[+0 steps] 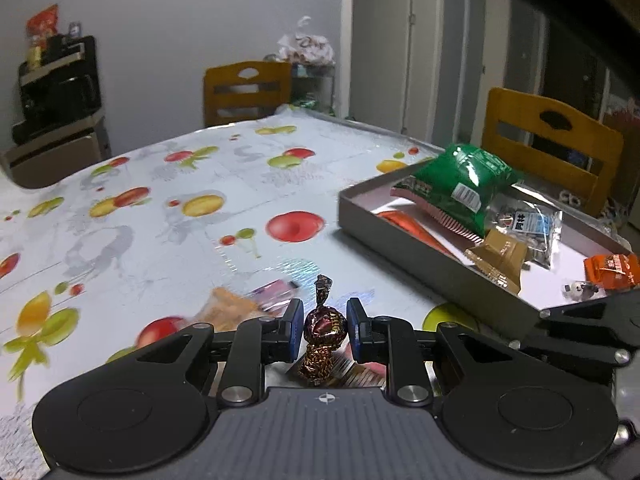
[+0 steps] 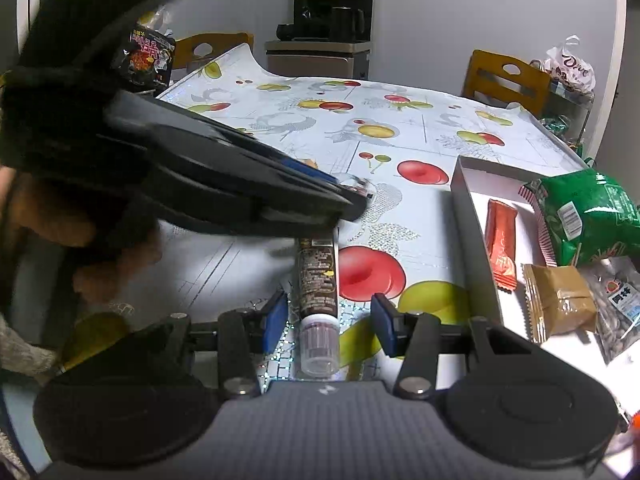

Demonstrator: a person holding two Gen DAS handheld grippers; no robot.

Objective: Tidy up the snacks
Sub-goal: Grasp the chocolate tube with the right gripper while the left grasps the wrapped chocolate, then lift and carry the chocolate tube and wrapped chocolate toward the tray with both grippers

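My left gripper (image 1: 324, 312) is shut on a candy in brown and gold foil (image 1: 324, 326), whose twisted end sticks up between the blue pads just above the fruit-print tablecloth. My right gripper (image 2: 330, 316) is open. A dark brown tube with a clear cap (image 2: 318, 276) lies on the table between its fingers, with a gap on each side. A grey box with a white inside (image 2: 474, 232) stands to the right. It holds a green bag (image 2: 588, 216), an orange-red bar (image 2: 500, 240), a tan packet (image 2: 560, 300) and a clear seed packet (image 1: 524, 224).
A pink wrapper (image 1: 274, 292) and a blurred orange snack (image 1: 228, 312) lie on the table just left of the candy. In the right wrist view the left gripper's black body (image 2: 240, 184) and a hand (image 2: 48, 216) fill the left side. Wooden chairs (image 1: 552, 140) stand at the far edges.
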